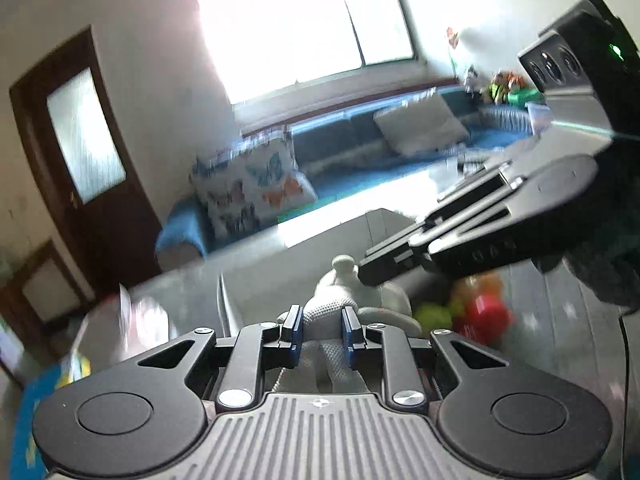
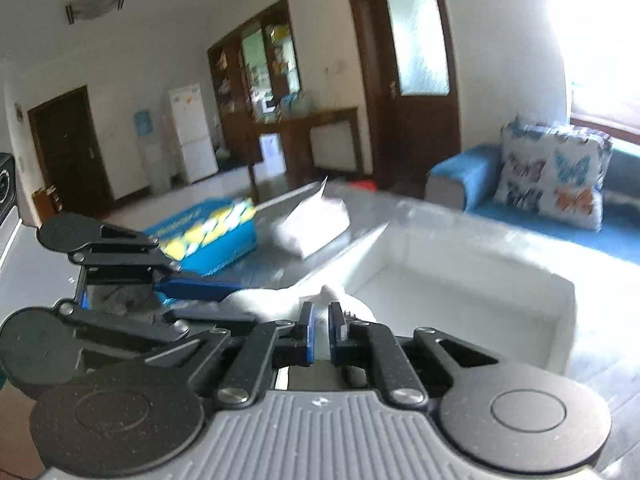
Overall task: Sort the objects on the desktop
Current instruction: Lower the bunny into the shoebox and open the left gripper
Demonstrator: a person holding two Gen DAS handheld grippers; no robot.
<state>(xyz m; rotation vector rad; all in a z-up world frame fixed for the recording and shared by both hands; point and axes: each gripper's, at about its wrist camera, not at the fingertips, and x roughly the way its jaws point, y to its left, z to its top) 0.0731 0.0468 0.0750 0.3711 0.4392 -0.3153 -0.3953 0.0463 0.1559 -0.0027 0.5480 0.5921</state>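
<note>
My left gripper (image 1: pixel 322 330) is shut on a grey and white plush toy (image 1: pixel 344 292), held above the near edge of a white foam box (image 1: pixel 384 220). My right gripper (image 2: pixel 323 330) is shut on a white part of the same plush toy (image 2: pixel 280 300). In the left wrist view the right gripper (image 1: pixel 372 268) comes in from the right and touches the toy's top. In the right wrist view the left gripper (image 2: pixel 208 300) lies at the left, beside the toy. The white foam box (image 2: pixel 480 240) sits just ahead to the right.
Red, orange and green toys (image 1: pixel 472 308) lie on the table right of the plush. A blue and yellow carton (image 2: pixel 212 232) and a white bag (image 2: pixel 312 228) sit on the table beyond. A blue sofa with a butterfly cushion (image 2: pixel 552 176) stands behind.
</note>
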